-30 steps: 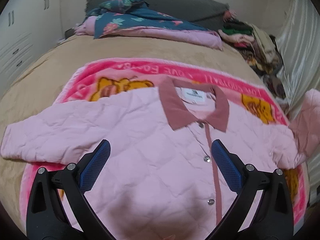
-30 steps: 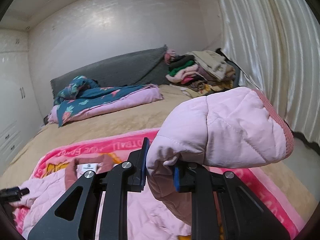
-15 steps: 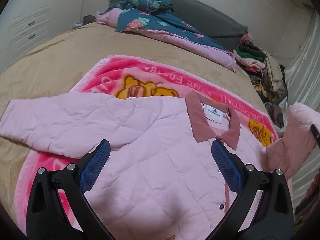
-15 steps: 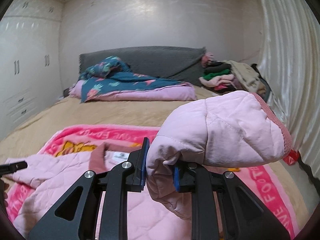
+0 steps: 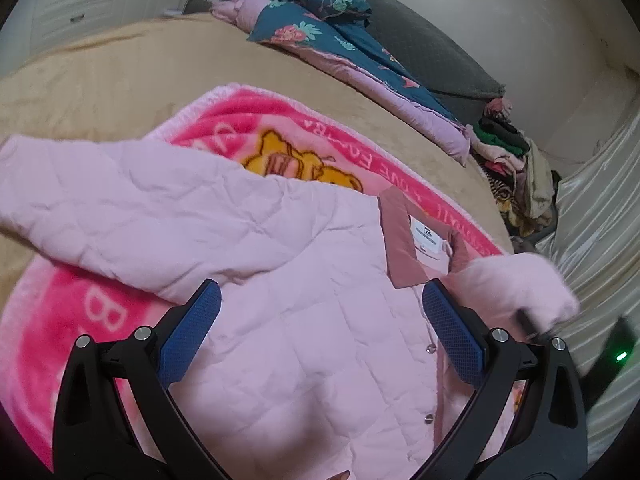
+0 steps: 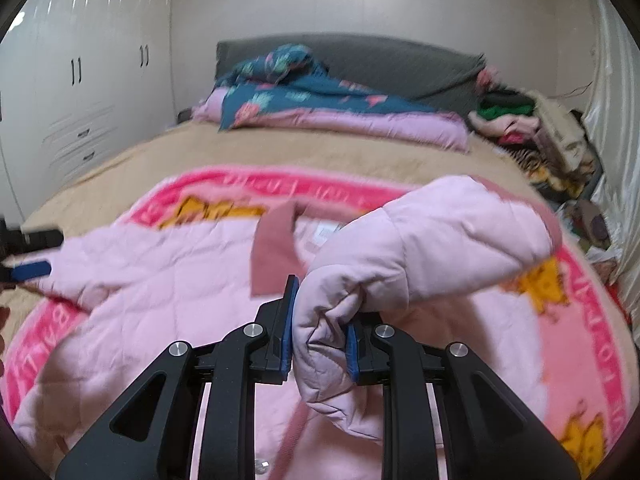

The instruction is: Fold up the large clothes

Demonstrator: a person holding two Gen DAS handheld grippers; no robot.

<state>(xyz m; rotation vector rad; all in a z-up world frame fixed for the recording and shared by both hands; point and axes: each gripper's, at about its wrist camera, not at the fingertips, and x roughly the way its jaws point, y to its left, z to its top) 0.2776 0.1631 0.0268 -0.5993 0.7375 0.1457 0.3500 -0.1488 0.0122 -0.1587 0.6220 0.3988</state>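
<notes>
The right gripper [image 6: 320,326] is clamped on a bunched fold of the jacket's right sleeve [image 6: 432,240], its blue pads pressing the fabric from both sides, the sleeve lifted and arched over the jacket's front beside the collar [image 6: 276,252]; the left gripper [image 5: 320,332] hovers over the jacket's chest with its jaws wide apart and nothing between them; the pink quilted jacket [image 5: 312,344] lies face up, snapped shut, on a bright pink cartoon blanket [image 5: 72,312], its other sleeve [image 5: 104,208] stretched flat out past the blanket's edge onto the tan bedspread [image 5: 100,76]; beyond the jacket's collar the blanket's lettered border runs across the bed; farther back from the jacket, a teal floral quilt [image 6: 304,92] lies crumpled against the grey headboard [image 6: 384,60]; to the right of it a heap of mixed clothes [image 6: 532,128] sits by the pale curtain [image 5: 600,200]; white cabinets [image 6: 92,80] stand far left.
</notes>
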